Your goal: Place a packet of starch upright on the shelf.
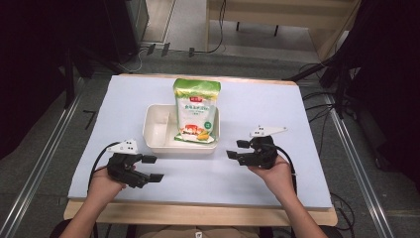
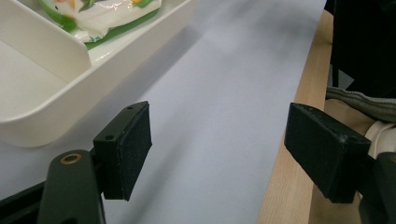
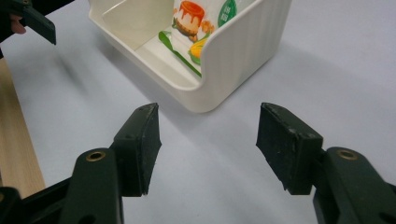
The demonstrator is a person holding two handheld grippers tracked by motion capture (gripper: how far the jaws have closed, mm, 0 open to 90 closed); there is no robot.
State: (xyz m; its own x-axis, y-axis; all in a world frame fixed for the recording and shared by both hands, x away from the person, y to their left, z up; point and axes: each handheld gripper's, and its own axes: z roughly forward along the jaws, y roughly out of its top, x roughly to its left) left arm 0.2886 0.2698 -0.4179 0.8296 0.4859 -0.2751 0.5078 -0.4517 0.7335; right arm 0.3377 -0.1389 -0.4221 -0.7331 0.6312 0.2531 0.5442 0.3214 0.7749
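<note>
Both tongs, left (image 1: 152, 168) and right (image 1: 237, 149), are held wide, empty, near the tray (image 1: 159, 144); a pouch (image 1: 196, 110) is propped inside.

Gaping tool (image 3: 208, 147) before white tray (image 3: 243, 51)

Tray (image 1: 154, 133): smooth cream plastic with a soft sheen; fine vertical ribbing is seen on its outer wall in the right gripper view. Pouch (image 1: 196, 106): glossy printed plastic film, creased. Table cover (image 1: 277, 111): matt, smooth, pale lilac sheet. Table edge (image 1: 198, 216): light wood, matt. Left gripper (image 1: 152, 168) and right gripper (image 1: 236, 149): matt black plastic; pads (image 3: 149, 140) are faced with a slightly rough, grainy black material. Brass-coloured metal inserts are noted in the jaw arms.
</note>
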